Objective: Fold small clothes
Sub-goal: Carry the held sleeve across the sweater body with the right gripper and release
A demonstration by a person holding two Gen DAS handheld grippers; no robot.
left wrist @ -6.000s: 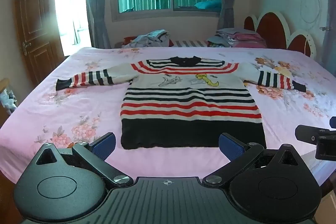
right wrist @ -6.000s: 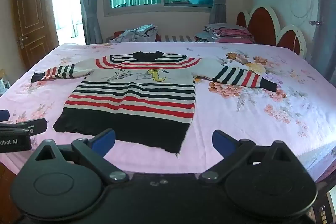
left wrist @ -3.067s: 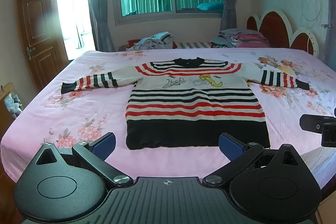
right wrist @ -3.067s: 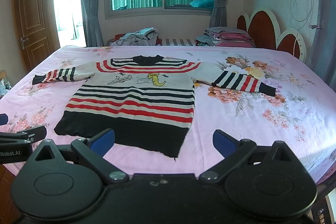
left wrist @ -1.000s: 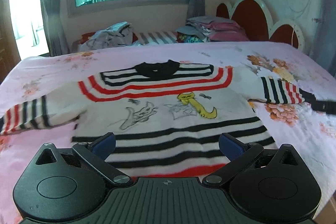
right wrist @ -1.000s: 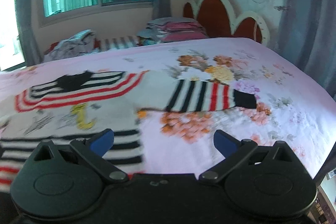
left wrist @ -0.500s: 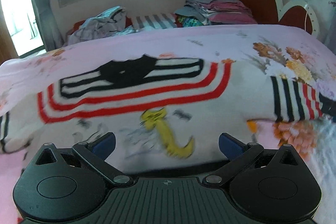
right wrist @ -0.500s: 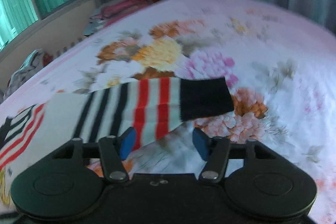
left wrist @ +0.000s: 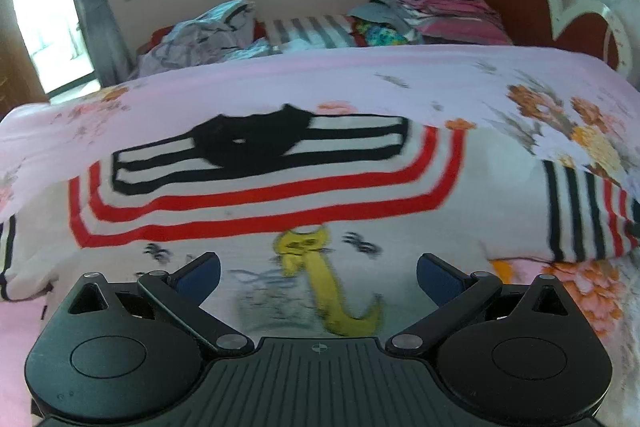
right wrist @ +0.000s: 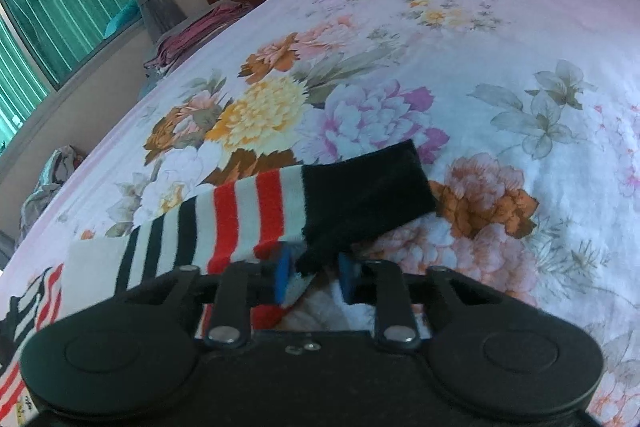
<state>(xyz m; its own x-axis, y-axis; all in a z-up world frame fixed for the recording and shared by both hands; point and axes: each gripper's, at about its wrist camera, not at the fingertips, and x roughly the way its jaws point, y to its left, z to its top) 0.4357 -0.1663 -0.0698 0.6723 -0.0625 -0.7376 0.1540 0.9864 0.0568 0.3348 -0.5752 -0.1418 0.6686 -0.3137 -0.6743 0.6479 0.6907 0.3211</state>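
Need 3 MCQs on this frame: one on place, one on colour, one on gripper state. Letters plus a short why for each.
1. Where is the right hand-held gripper?
A. At the sweater's collar
B. At the sleeve near its cuff
C. Over the clothes pile by the window

2. What colour is the cuff at the sleeve's end?
A. Black
B. Yellow
C. Green

3. How do the left hand-held gripper fingers stand?
A. Shut on the collar
B. Shut on nothing
C. Spread wide apart above the sweater

Key: 1 B, the blue pads sit on either side of the sleeve edge, just short of the cuff. 2 A, a solid black band follows the red and white stripes. 3 C, the fingertips are far apart, with the yellow cat print showing between them.
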